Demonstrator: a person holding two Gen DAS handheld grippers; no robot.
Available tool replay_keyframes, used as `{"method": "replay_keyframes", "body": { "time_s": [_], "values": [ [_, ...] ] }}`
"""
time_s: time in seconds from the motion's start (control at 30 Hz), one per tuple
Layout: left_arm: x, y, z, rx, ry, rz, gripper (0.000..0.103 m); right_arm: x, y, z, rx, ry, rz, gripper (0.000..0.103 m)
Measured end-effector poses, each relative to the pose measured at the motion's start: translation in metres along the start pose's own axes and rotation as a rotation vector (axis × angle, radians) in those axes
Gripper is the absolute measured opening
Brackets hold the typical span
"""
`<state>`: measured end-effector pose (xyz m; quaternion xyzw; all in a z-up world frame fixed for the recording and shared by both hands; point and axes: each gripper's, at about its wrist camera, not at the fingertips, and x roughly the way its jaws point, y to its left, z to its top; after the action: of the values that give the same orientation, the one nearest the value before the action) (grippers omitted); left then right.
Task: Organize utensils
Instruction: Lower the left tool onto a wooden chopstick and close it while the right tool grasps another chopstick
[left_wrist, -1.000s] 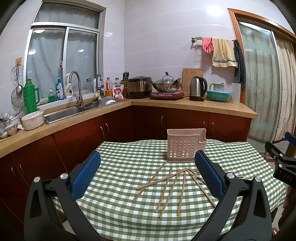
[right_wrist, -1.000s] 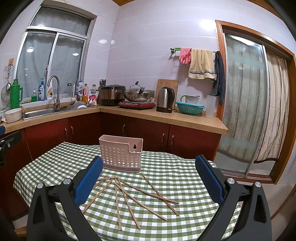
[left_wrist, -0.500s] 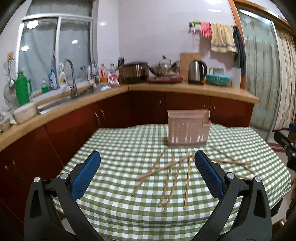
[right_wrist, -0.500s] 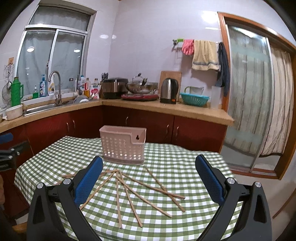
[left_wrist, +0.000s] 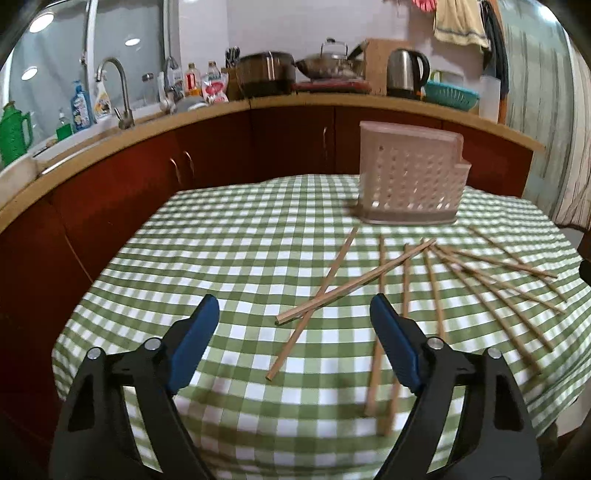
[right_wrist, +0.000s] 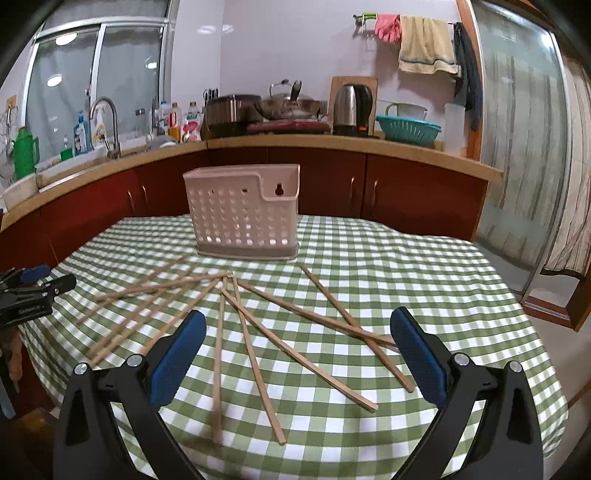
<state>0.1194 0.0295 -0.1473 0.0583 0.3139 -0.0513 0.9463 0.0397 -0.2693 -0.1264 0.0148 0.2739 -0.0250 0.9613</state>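
Chopsticks (right_wrist: 255, 332) fanned, crossing — pink holder (right_wrist: 243, 210) behind; kettle (right_wrist: 351, 105) on counter.

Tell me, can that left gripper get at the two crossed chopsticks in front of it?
Probably yes. The left gripper has its jaws open, though they have just been closing a little, and the crossed chopsticks lie flat on the checked tablecloth just ahead with nothing in the way.

Wooden chopsticks (right_wrist: 255, 354) fanned flat on checked cloth, pink perforated holder (right_wrist: 242, 210) upright behind

Dim warm indoor light, ceiling-lamp reflections in window (left_wrist: 129, 40), motion blur, fisheye bending at edges
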Motion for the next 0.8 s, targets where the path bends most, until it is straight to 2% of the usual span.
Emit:
{"method": "replay_keyframes", "body": {
  "time_s": [0.13, 0.2, 0.37, 0.53, 0.8],
  "values": [
    [0.03, 0.005, -0.002, 0.027, 0.031, 0.004, 0.076, 0.018, 0.004, -0.003, -0.017, 0.03, 0.018, 0.089],
    [0.044, 0.007, -0.001, 0.035, 0.05, 0.007, 0.071, 0.026, 0.005, -0.003, -0.024, 0.046, 0.029, 0.074],
    [0.069, 0.015, -0.004, 0.047, 0.107, -0.024, 0.065, 0.041, 0.006, -0.004, -0.01, 0.076, 0.049, 0.073],
    [0.086, 0.014, -0.007, 0.091, 0.142, -0.05, 0.065, 0.048, 0.01, -0.002, -0.014, 0.085, 0.061, 0.073],
    [0.094, 0.012, -0.009, 0.098, 0.161, -0.158, 0.038, 0.056, 0.011, -0.004, -0.013, 0.099, 0.061, 0.073]
  ]
}}
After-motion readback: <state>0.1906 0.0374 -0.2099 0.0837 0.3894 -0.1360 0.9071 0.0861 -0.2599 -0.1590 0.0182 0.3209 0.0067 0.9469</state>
